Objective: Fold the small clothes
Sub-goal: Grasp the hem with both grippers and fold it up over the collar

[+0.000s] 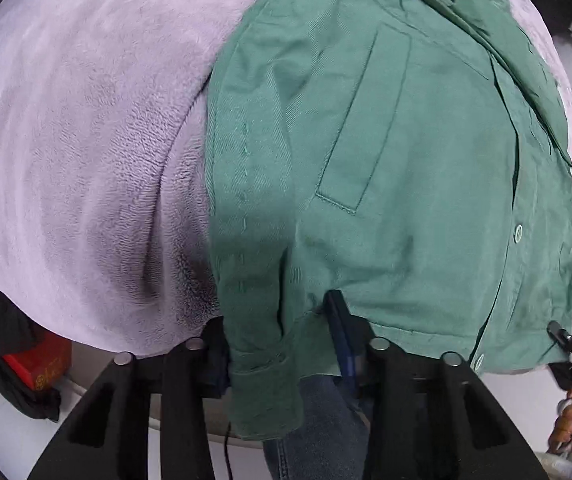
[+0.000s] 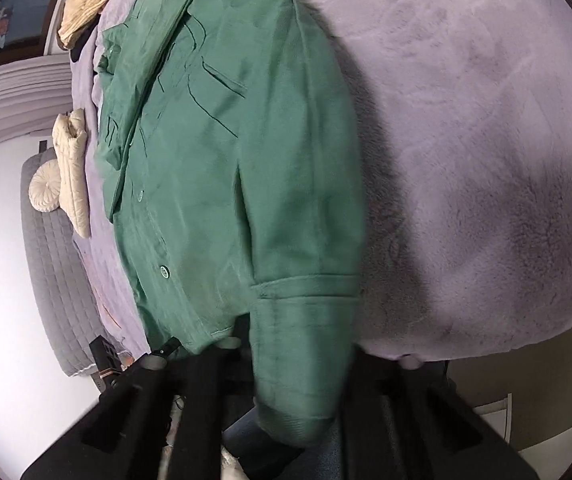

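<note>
Green shirt (image 1: 405,200) lay flat on the lilac blanket (image 1: 86,140), cuffs hanging off at 6 o'clock; left gripper (image 1: 282,344) and right gripper (image 2: 293,364) each pinched a sleeve near its cuff — light, limp, should fold easily.

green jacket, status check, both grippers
Left gripper shut on green jacket, near hem. Right gripper shut on its sleeve cuff. Jacket flat on lilac blanket. Nothing in the way.
</note>
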